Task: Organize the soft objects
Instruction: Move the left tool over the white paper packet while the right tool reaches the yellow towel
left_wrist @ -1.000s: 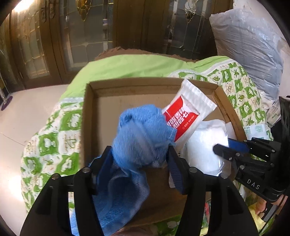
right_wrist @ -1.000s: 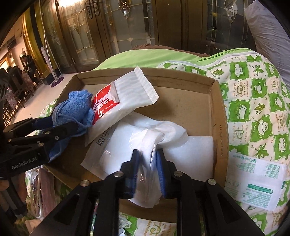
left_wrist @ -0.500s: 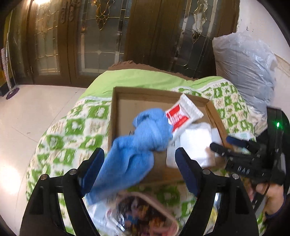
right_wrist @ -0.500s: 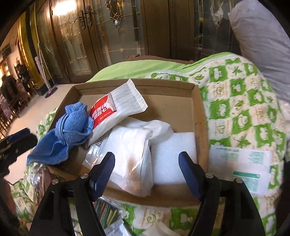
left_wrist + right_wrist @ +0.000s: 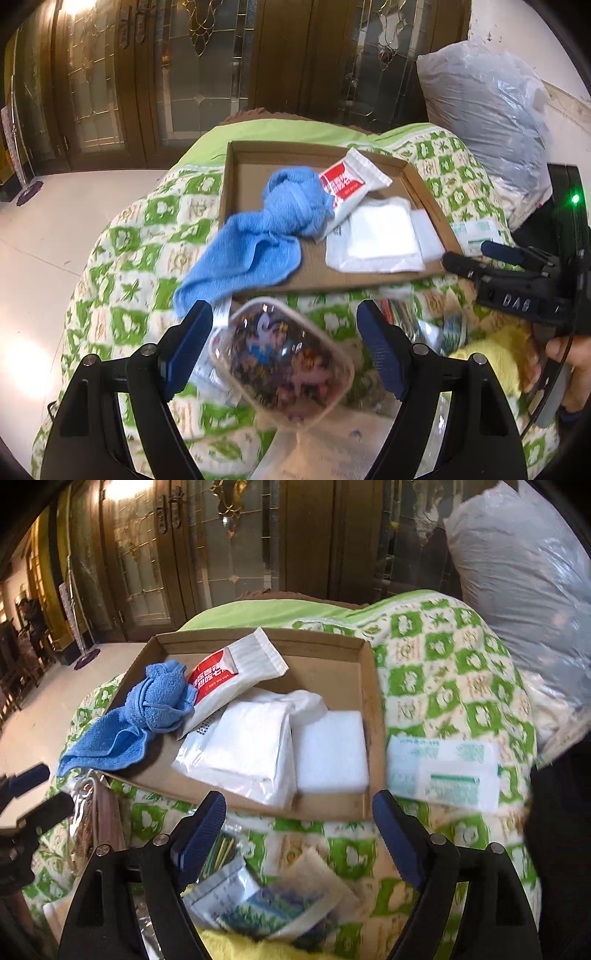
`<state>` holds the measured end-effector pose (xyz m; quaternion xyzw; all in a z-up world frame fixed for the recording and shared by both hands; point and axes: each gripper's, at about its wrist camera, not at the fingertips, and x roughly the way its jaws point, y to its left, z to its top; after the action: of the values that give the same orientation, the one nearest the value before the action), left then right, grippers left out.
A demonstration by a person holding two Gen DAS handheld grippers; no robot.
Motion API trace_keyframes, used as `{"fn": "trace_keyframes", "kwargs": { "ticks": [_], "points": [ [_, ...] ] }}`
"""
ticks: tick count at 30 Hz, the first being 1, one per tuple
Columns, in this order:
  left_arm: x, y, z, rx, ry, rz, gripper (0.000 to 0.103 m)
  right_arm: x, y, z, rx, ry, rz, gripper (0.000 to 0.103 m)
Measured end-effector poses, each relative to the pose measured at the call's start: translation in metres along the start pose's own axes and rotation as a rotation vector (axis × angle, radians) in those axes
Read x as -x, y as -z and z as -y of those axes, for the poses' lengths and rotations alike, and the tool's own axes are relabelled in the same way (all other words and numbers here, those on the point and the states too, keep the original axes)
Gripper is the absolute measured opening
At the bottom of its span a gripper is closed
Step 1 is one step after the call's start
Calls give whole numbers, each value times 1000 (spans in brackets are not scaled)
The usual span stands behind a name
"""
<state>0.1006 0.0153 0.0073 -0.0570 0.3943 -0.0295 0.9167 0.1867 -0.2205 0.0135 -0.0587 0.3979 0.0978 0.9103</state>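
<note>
Quilt [image 5: 447,686] of green checks carries the cardboard tray [image 5: 364,686]; wooden glass-paned doors [image 5: 192,74] behind; both grippers gape empty.

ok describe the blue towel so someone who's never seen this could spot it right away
Find the shallow cardboard tray on the green-and-white quilt. At its left side lies the blue towel, bunched into a knot inside, its flat tail spilling over the tray's edge. Everything beside it is white packaging; it alone is blue terry cloth.

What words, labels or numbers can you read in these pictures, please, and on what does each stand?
"DAS": raised letters on the right gripper, seen from the left wrist.
Red and white packet: white print, unreadable.
Green and white packet: blurred.
White pack: dark print, too small.
</note>
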Motion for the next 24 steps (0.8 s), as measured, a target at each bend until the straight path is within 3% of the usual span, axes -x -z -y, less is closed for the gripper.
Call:
{"fn": "trace_keyframes", "kwargs": {
  "ticks": [18, 22, 24],
  "points": [
    [39, 30, -17, -9, -26, 4, 80, 66, 39, 5, -21, 6, -36, 86],
    [43, 37, -17, -26, 7, -25, 80, 78, 46, 8, -17, 6, -50, 87],
    [42, 42, -13, -53, 62, -67, 80, 81, 48, 8, -8, 7, -59, 87]
  ]
}}
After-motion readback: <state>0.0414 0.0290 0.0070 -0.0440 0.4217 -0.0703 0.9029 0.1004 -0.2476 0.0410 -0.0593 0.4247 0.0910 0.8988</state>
